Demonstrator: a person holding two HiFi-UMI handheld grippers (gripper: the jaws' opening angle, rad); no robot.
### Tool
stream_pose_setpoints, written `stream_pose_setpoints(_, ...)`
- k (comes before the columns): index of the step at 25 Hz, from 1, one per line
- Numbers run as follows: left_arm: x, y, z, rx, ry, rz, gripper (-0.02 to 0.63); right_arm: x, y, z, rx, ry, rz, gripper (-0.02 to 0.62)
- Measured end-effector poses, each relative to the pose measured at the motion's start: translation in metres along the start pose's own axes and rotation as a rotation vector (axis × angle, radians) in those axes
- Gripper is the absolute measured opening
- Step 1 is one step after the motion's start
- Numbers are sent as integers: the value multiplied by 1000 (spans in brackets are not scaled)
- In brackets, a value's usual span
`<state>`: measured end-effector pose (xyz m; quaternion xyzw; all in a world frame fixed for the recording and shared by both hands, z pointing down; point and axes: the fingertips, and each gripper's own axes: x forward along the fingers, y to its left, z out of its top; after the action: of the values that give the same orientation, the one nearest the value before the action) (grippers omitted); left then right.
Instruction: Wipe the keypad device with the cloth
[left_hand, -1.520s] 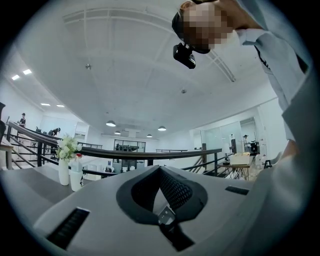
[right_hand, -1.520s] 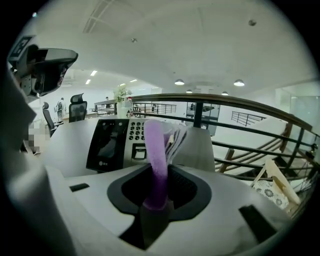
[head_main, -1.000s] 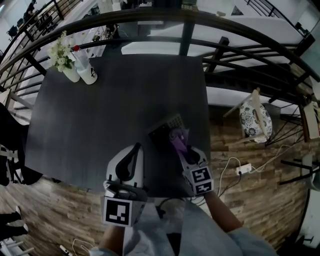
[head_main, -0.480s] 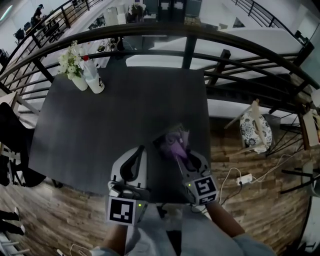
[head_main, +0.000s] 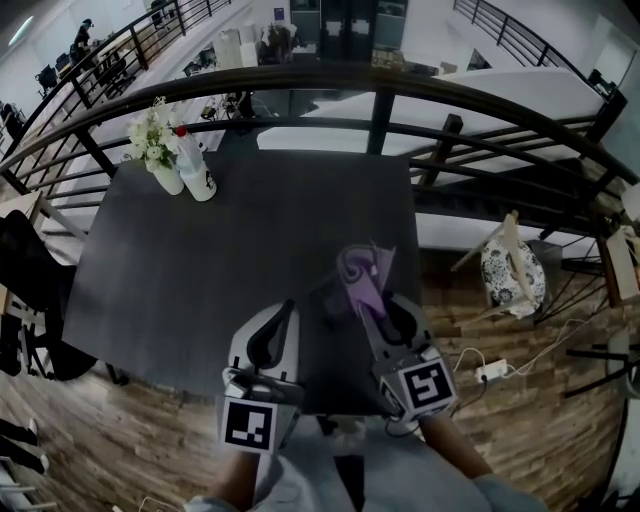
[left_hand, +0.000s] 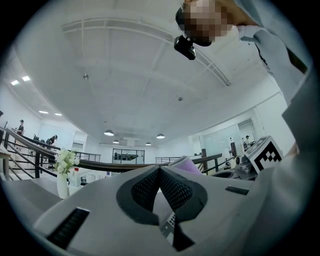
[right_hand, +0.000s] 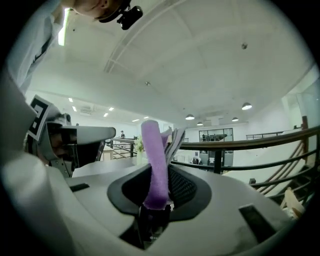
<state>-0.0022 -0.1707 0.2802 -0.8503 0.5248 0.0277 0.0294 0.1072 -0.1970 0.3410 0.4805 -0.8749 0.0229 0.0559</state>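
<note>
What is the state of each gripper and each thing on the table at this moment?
left gripper: shut, empty.
right gripper: shut on the purple cloth.
purple cloth: pinched, bunched, standing out past the jaws.
keypad device: lying flat on the table, partly hidden.
flower vase: upright.
bottle: upright.

Open-plan office mezzanine: black railing (head_main: 380, 78), dark table (head_main: 240, 250), round ceiling lights (left_hand: 109, 133), glass partitions (left_hand: 220, 142)

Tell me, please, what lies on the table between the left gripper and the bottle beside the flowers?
Nothing does: the head view shows only bare dark tabletop between the left gripper and the bottle.
</note>
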Motion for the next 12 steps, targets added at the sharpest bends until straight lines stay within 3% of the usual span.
stream_pose_setpoints(12,0,-4,6,9,-16,-10,12,-14,-3,10,20,-20,-19,97)
